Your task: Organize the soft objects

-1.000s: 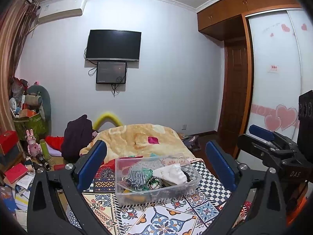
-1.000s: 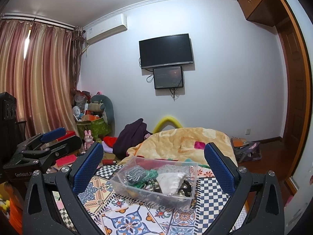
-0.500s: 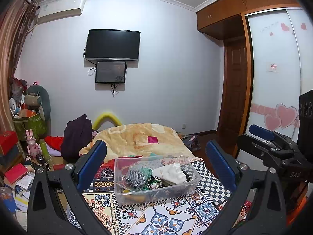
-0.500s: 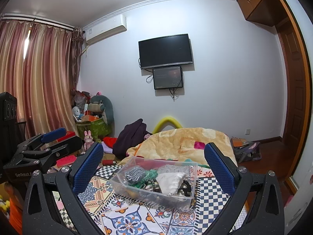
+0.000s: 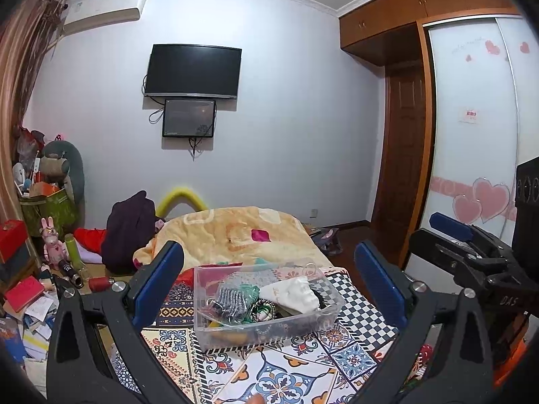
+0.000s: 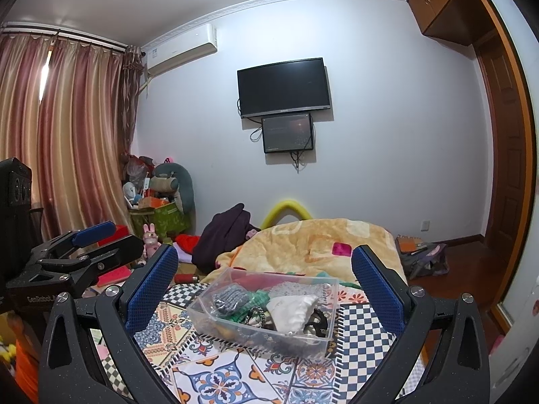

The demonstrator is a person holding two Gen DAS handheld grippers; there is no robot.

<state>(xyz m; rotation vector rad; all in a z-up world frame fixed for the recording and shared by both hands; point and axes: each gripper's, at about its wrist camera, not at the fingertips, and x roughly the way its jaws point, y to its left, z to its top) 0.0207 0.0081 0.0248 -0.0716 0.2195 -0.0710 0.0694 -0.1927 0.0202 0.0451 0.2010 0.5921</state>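
Hovering level, both tools face the clear plastic bin (image 5: 266, 303), lower centre of each frame, on a tile-patterned cloth (image 5: 286, 370). Left hand-held gripper (image 5: 269, 289) jaws spread wide, nothing between; right hand-held gripper (image 6: 264, 289) likewise apart and empty. Bin rigid, see-through, rectangular; inside, heaped soft goods: grey knit piece (image 5: 230, 298), white crumpled cloth (image 5: 298, 294), green beaded bits (image 6: 259, 298). Judgement: the high stand-off suits surveying the heap; whether sorting is starting or finished, cannot tell.
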